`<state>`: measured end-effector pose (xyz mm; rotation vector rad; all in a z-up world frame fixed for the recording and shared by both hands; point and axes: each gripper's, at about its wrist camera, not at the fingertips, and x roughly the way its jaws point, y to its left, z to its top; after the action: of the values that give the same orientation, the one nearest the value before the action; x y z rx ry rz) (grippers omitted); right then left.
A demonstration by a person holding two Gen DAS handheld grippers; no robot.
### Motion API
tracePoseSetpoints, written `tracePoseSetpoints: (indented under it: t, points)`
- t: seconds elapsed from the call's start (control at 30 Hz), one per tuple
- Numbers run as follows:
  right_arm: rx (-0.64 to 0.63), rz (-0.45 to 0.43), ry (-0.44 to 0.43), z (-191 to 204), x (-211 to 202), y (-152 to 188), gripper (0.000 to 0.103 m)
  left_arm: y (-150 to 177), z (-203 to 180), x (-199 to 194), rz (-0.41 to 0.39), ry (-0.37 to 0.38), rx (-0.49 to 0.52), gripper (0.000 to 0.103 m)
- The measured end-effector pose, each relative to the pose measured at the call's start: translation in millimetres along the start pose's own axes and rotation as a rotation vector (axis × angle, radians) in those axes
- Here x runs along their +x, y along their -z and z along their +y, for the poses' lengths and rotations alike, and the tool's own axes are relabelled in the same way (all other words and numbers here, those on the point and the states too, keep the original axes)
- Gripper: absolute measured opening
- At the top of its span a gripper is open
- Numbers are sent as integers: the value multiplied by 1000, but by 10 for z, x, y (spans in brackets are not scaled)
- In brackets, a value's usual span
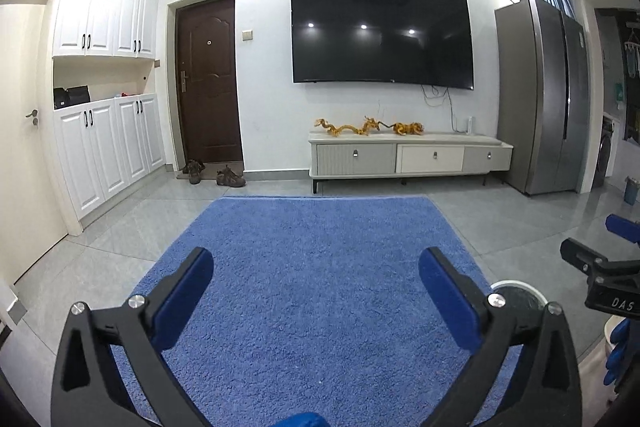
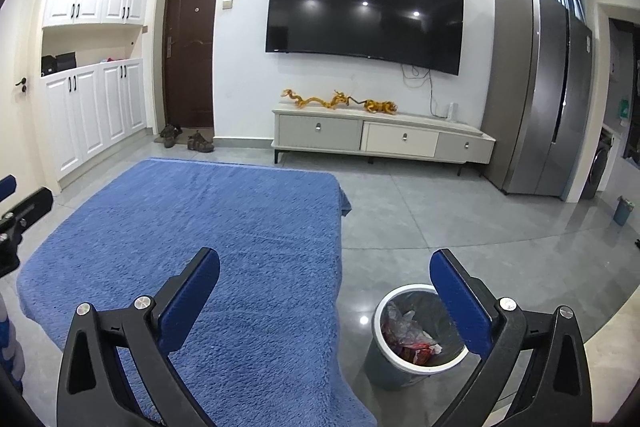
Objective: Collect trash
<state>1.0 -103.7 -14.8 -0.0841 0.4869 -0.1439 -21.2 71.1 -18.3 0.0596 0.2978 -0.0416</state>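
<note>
A grey waste bin (image 2: 386, 359) with a white rim stands on the floor just right of the blue plush cover (image 2: 208, 227); crumpled plastic and red scraps (image 2: 408, 335) lie inside it. My right gripper (image 2: 326, 269) is open with nothing between its blue pads, its right finger (image 2: 460, 303) over the bin's rim. My left gripper (image 1: 316, 269) is open over the blue cover (image 1: 312, 267), empty too. Part of the bin's rim (image 1: 520, 287) shows behind the left gripper's right finger. The right gripper shows at the right edge of the left wrist view (image 1: 612, 251).
A low TV cabinet (image 2: 384, 137) with orange figurines stands against the far wall under a wall-mounted TV (image 2: 364, 11). A tall fridge (image 2: 540, 95) is at the right, white cupboards (image 2: 92, 115) and a brown door (image 2: 188, 47) at the left. Shoes (image 2: 184, 138) lie by the door. A small blue bin (image 2: 624, 210) stands far right.
</note>
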Motion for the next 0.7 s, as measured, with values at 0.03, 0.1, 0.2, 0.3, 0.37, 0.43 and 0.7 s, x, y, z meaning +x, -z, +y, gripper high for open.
tracePoseSetpoints:
  t: [0.03,0.1,0.2,0.3,0.37,0.43,0.7]
  points:
    - [0,-2,1,1,-5,4,103,1,8,-3,-1,-5,-1,103]
    - [1,-6,6,3,-12,12,103,-1,32,-1,-3,-17,-1,103]
    - [6,-9,12,8,-18,12,103,-1,39,0,-9,-29,-5,103]
    - [6,-13,21,12,-16,14,103,0,74,6,-12,-36,-13,103]
    - [6,-18,26,13,-15,13,103,2,87,21,-12,-42,-15,103]
    - [6,-21,30,15,-13,15,103,-2,106,39,-11,-46,-18,103]
    - [19,-17,39,0,60,35,103,42,129,130,11,-55,-23,103]
